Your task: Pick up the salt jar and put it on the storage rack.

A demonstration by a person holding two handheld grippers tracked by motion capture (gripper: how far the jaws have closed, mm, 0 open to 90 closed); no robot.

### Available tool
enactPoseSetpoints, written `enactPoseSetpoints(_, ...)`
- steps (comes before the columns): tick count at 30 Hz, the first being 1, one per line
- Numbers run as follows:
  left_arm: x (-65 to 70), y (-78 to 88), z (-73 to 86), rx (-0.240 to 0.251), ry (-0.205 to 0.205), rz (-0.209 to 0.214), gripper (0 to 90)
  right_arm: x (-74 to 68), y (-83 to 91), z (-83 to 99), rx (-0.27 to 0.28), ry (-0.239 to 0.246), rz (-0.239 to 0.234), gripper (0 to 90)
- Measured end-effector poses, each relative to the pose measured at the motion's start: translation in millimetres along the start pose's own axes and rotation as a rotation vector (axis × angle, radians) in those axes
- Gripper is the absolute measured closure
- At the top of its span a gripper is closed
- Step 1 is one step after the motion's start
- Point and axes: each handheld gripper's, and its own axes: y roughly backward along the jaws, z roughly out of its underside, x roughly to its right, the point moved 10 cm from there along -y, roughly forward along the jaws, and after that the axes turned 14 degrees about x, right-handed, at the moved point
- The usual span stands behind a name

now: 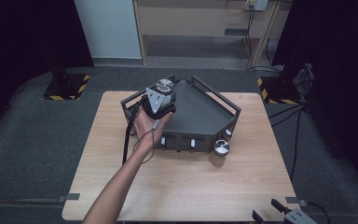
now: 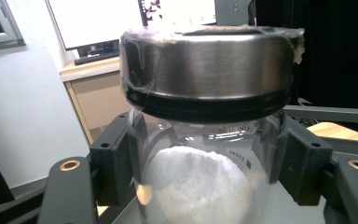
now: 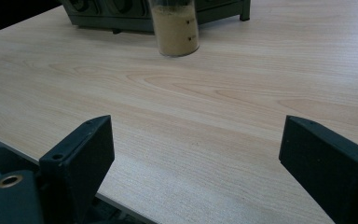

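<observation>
My left gripper [image 1: 160,103] is clamped on a glass jar [image 2: 200,182], its two black jaws pressing the clear wall from either side just below the metal lid [image 2: 209,70]. White powder [image 2: 198,189] sits heaped inside the jar. From above, I see the jar held over the left end of the dark rack [image 1: 200,116], with my left hand [image 1: 148,122] wrapped around the gripper. My right gripper [image 3: 196,163] has its jaws spread wide with nothing between them, well short of the rack at the near edge of the wooden table [image 1: 177,186]. A second jar [image 3: 174,28], holding tan powder, stands on the table touching or just beside the rack's front.
</observation>
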Motion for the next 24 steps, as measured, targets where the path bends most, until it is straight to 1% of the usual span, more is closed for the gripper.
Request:
enactPoseSetpoints(5, -0.3, -17.1, 2.6, -0.010, -0.010, -0.004, 30.0, 0.4, -0.2, 0.1, -0.001, -0.002, 0.001, 10.6)
enactPoseSetpoints(12, -2.3, -36.8, 10.6, -0.024, 0.011, 0.000, 30.0, 1.7, -0.2, 0.5, 0.000, -0.001, 0.001, 10.6)
enactPoseSetpoints(16, -4.6, -42.6, 18.0, -0.035, 0.025, -0.002, 30.0, 2.4, 0.1, 0.3, 0.001, -0.004, -0.001, 10.6)
enactPoseSetpoints(19, -7.2, -46.2, 23.2, -0.034, 0.036, -0.011, 30.0, 2.5, 0.7, -0.1, 0.004, -0.007, -0.002, 10.6)
enactPoseSetpoints(21, -9.3, -49.4, 26.7, -0.039, 0.049, -0.018, 30.0, 2.4, 1.5, -0.2, 0.011, -0.019, 0.000, 10.6)
enactPoseSetpoints(24, -11.2, -52.1, 30.4, -0.047, 0.058, -0.023, 30.0, 2.0, 1.9, -0.8, 0.014, -0.017, 0.000, 10.6)
